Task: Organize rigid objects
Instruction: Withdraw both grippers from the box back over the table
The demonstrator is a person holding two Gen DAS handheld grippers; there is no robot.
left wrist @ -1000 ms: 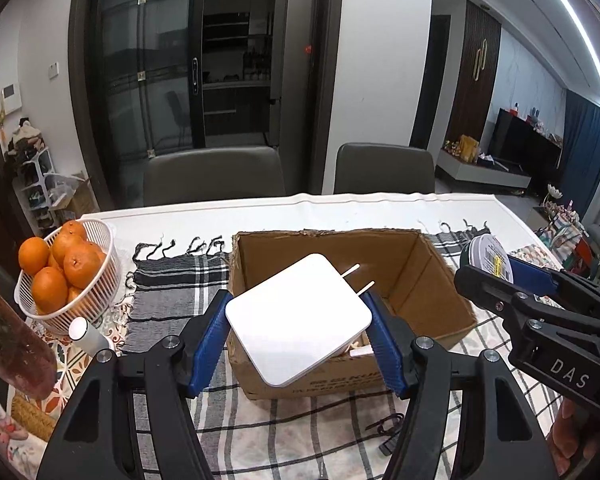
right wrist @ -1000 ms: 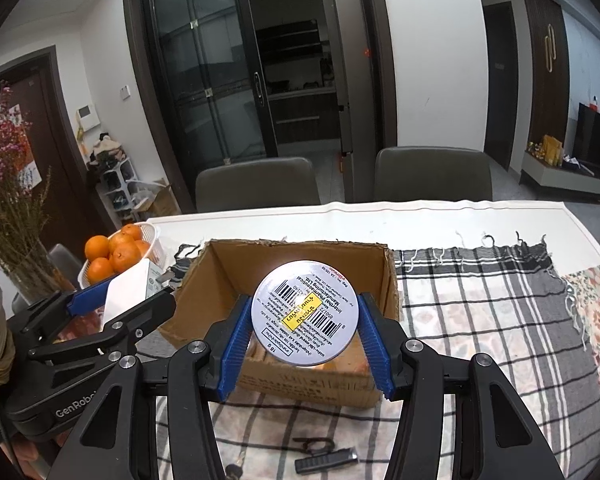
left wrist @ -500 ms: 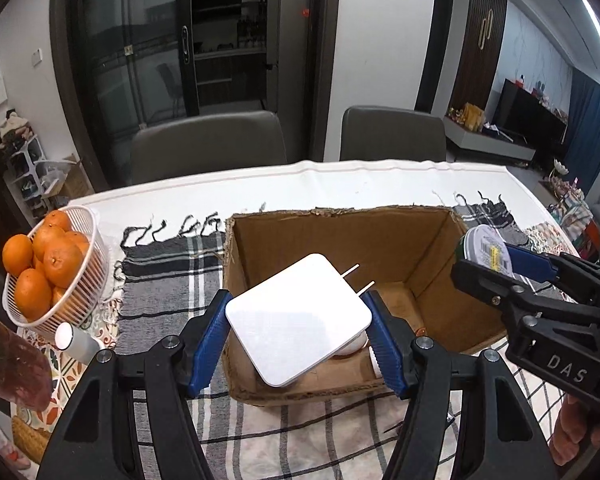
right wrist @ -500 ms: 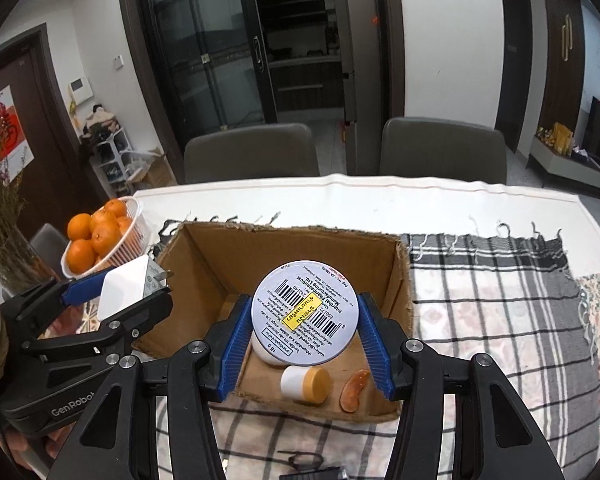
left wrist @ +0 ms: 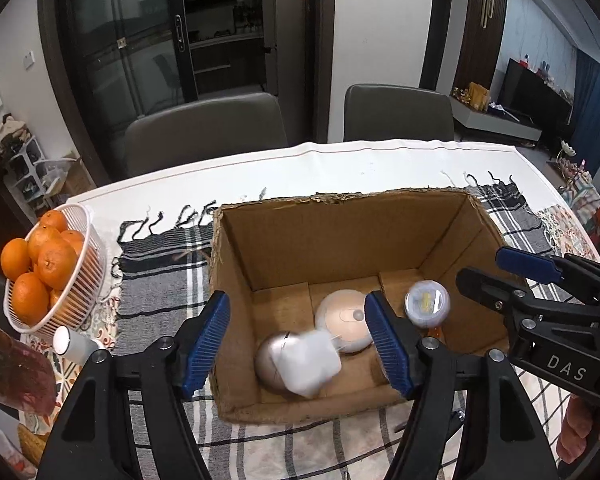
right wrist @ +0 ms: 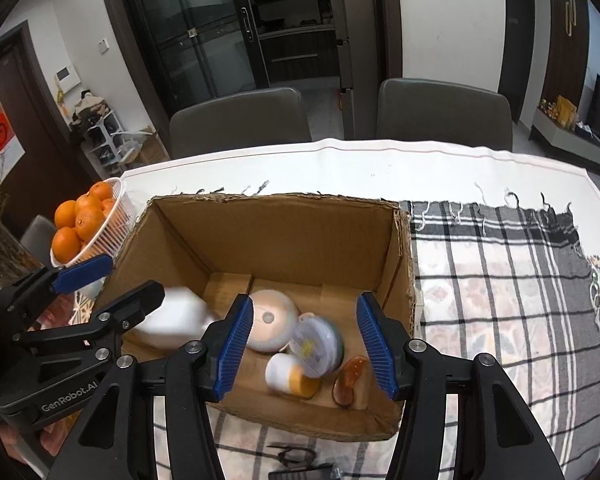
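Note:
An open cardboard box stands on the plaid cloth. My left gripper hangs over its near left part, jaws opening; the white square charger has left the pads and is a blur dropping inside. My right gripper is over the near right part, jaws opening too; the round labelled tin is free of its pads, blurred, falling in. Inside the box lie a beige round case, a silver round thing, a small white-and-orange jar and an amber clip.
A white basket of oranges stands left of the box, with a small white bottle in front of it. A black clip lies on the plaid cloth near the front edge. Two grey chairs stand behind the table.
Both grippers sank toward the box and spread their jaws. The charger and the tin, gripped before, have dropped out and are falling into the box.

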